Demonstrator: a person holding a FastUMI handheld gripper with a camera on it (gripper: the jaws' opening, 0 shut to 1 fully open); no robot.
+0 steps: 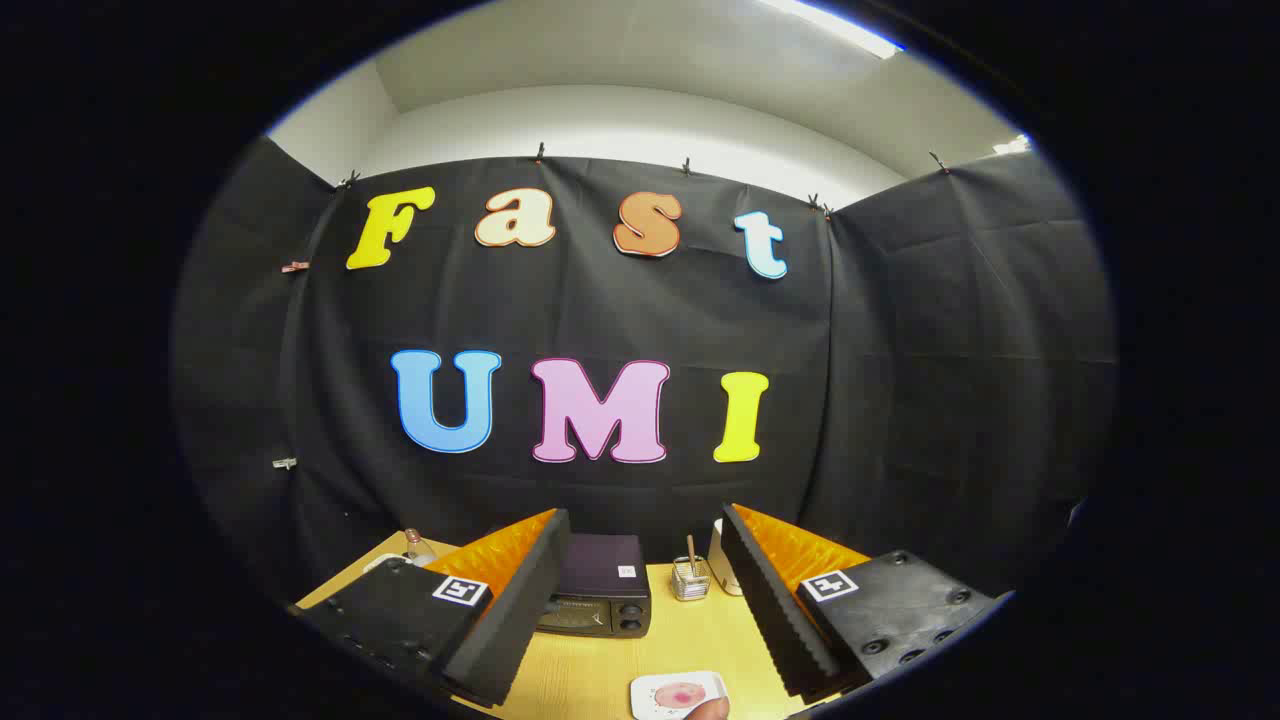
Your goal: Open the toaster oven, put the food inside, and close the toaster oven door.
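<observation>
A dark toaster oven (pixel 598 598) stands on the wooden table (pixel 690 640) beyond my fingers, nearer the left one, with its door shut and two knobs at its right. A small white plate (pixel 678 694) with a pinkish piece of food on it lies close to me, between the fingers and low down. A fingertip of a person's hand (pixel 712 709) touches the plate's near edge. My gripper (pixel 645 610) hangs high above the table, open wide, with nothing between its fingers.
A small glass holder with a stick (pixel 690 578) and a white container (pixel 722 570) stand right of the oven. A clear bottle (pixel 416 547) stands behind the left finger. Black cloth walls close the booth at the back and both sides.
</observation>
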